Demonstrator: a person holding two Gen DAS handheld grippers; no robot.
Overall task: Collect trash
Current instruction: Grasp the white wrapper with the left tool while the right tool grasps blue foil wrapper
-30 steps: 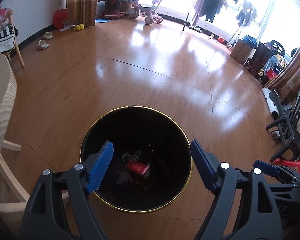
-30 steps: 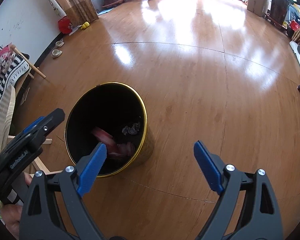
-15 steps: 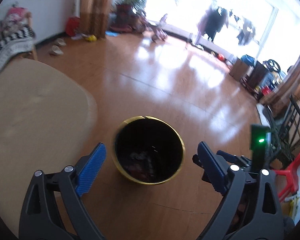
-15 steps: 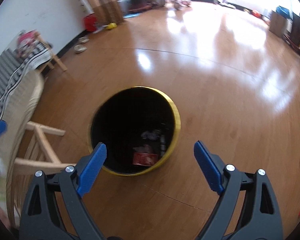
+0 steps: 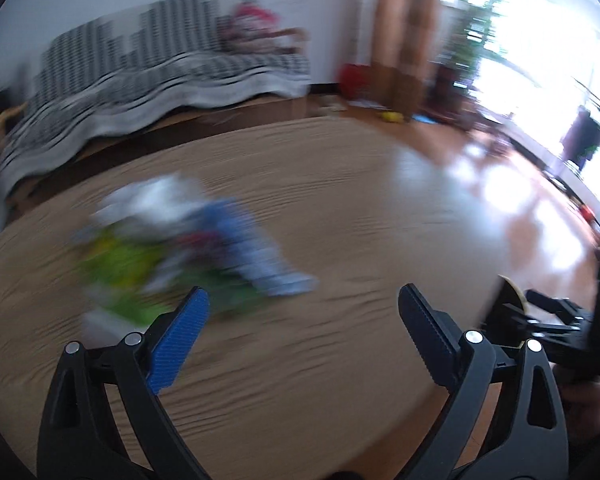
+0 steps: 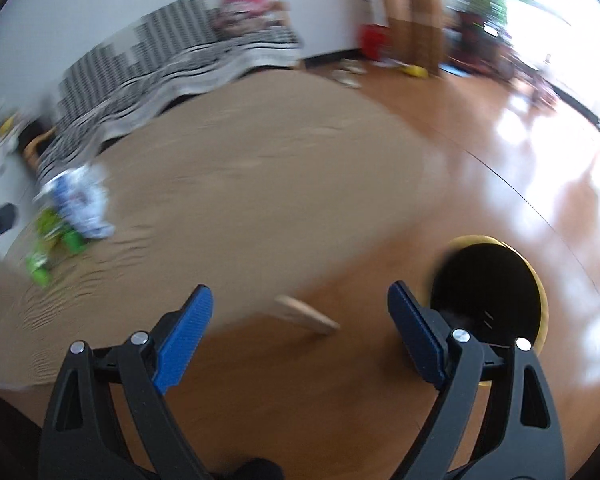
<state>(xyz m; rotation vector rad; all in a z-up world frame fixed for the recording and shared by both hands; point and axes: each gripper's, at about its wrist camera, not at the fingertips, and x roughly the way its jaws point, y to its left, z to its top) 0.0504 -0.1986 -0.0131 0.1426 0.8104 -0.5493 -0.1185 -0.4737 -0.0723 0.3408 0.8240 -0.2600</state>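
1. The round tan wood-grain table (image 5: 340,208) fills most of both wrist views; behind it a black-and-white striped cloth (image 5: 148,68) drapes over furniture by the wall.
2. The black bin with a gold rim (image 6: 496,292) stands on the glossy wooden floor just past the table's edge, in front of the right gripper (image 6: 300,336).
3. The trash is a blurred heap of crumpled white, blue and green wrappers (image 5: 180,252) lying on the tabletop, just ahead of the left gripper (image 5: 300,340).
4. These wrappers look light, soft and crinkly, probably a little slick; pinching a bunched fold at the heap's near edge seems the safest hold.
5. Both grippers tilt downward over the table, fingers spread wide with nothing between them.
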